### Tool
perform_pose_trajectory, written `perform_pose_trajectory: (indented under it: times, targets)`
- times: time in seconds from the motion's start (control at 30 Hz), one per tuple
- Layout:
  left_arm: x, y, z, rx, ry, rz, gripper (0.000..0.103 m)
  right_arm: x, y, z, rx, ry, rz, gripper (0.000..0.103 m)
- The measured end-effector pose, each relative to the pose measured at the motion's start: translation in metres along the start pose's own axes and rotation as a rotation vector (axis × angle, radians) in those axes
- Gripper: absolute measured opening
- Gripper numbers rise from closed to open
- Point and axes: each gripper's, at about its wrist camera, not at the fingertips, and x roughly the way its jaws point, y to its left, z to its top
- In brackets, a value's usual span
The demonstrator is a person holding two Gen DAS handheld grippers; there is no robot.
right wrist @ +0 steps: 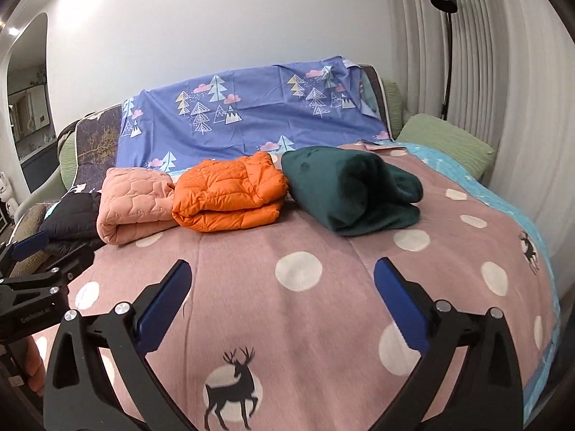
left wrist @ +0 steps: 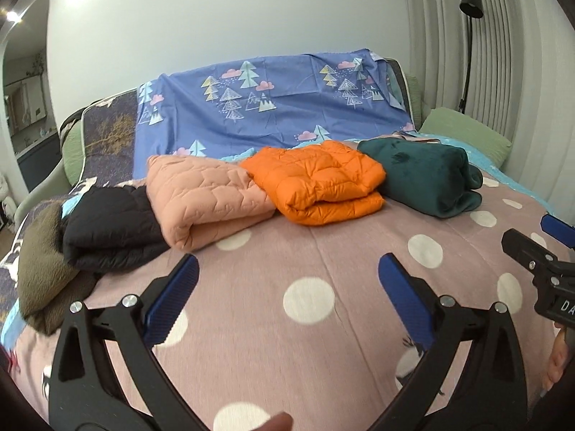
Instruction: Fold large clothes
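Observation:
Folded clothes lie in a row across the far side of a pink dotted blanket [left wrist: 323, 269]: an olive fleece [left wrist: 39, 269], a black jacket [left wrist: 107, 226], a peach quilted jacket [left wrist: 205, 194], an orange puffer jacket [left wrist: 320, 183] and a dark green fleece [left wrist: 424, 176]. The right wrist view shows the peach [right wrist: 133, 201], orange [right wrist: 230, 194] and green [right wrist: 345, 190] pieces too. My left gripper [left wrist: 287, 269] is open and empty above the blanket. My right gripper [right wrist: 280, 276] is open and empty; it also shows in the left wrist view [left wrist: 539, 240].
A blue sheet with tree prints [left wrist: 273, 107] drapes the sofa back behind the clothes. A green cushion [left wrist: 467, 133] lies at the right, with a black floor lamp [left wrist: 470, 3] and a pleated curtain [left wrist: 503, 54] beside it. The blanket carries a deer print [right wrist: 233, 391].

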Motion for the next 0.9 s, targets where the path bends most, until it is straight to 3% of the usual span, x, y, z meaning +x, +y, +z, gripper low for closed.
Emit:
perform_pose_trajectory:
  times: [0.2,0.4,0.9]
  targets:
    - [-0.025,-0.005,-0.018,0.039,0.003,0.043,0.101,-0.016,0.008,-0.014,-0.012,0.021,0.024,0.102]
    - [-0.042,-0.007,-0.031,0.047,0.015,0.011,0.101,-0.027,0.019,-0.022,-0.047,0.007,0.001,0.102]
    - [-0.039,0.005,-0.042,0.010,0.022,0.024,0.101,-0.033,0.025,-0.032,-0.072,0.002,-0.008,0.102]
